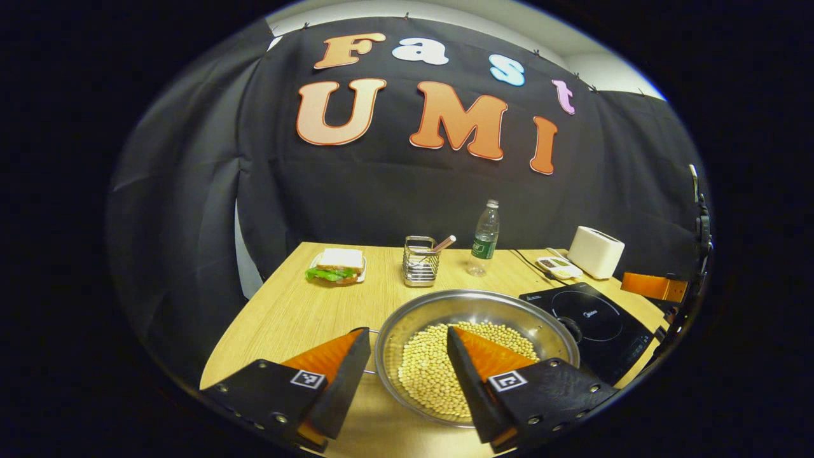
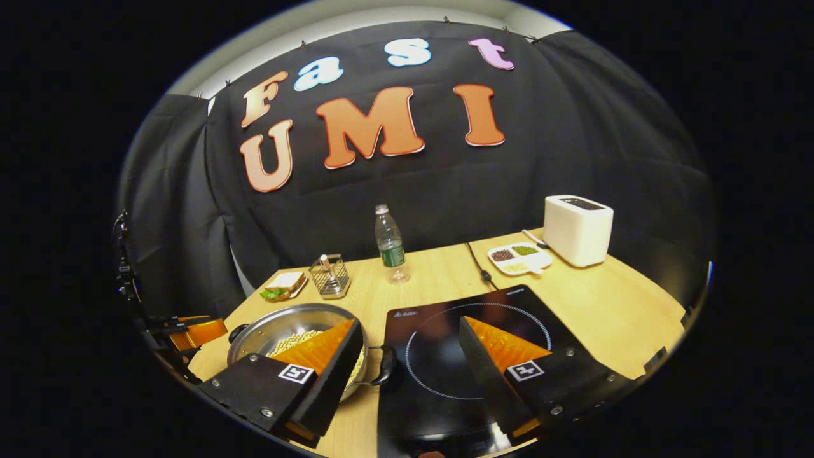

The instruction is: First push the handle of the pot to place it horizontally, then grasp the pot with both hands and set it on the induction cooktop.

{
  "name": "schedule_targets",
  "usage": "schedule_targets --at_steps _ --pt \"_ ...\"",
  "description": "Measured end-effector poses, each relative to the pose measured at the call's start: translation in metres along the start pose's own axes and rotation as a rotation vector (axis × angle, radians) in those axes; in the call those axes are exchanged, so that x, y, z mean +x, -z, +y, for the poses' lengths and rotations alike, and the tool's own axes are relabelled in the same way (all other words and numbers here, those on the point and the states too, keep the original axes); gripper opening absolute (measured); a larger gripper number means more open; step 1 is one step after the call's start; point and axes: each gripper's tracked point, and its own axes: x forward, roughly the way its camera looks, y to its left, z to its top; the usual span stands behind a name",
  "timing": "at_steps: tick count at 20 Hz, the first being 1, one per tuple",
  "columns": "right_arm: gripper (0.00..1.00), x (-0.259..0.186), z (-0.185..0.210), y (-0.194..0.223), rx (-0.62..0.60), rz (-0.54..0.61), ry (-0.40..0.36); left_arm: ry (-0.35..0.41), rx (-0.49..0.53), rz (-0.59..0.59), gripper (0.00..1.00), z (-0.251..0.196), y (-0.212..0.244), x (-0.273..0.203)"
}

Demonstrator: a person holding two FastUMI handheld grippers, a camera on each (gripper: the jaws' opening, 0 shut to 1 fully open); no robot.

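A steel pot (image 1: 474, 307) with several pale beans (image 1: 432, 372) in it stands on the wooden table (image 1: 292, 318), just left of the black induction cooktop (image 1: 591, 324). My left gripper (image 1: 407, 332) is open and straddles the pot's left rim: one finger is outside it, the other over the beans. In the right gripper view the pot (image 2: 286, 324) sits at the left. Its dark right handle (image 2: 385, 367) points toward the cooktop (image 2: 439, 356) and lies between the fingers of my open right gripper (image 2: 407, 323). A second dark handle (image 2: 236, 332) is on the pot's far side.
Along the back of the table are a sandwich on a plate (image 1: 337, 264), a wire caddy (image 1: 421, 261), a water bottle (image 1: 485, 238), a divided dish (image 2: 518, 257) and a white toaster (image 2: 577, 236). A cord (image 2: 477, 264) runs to the cooktop.
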Motion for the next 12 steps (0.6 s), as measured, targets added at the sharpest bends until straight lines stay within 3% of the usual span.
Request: schedule_targets --at_steps 2,12 --pt "0.95 0.011 0.011 0.013 -0.024 0.028 0.017 -0.022 0.007 0.028 0.86 0.016 0.009 0.008" --pt "0.95 0.058 0.019 0.062 -0.104 0.172 0.108 -0.014 0.021 0.166 0.86 0.039 0.051 0.041"
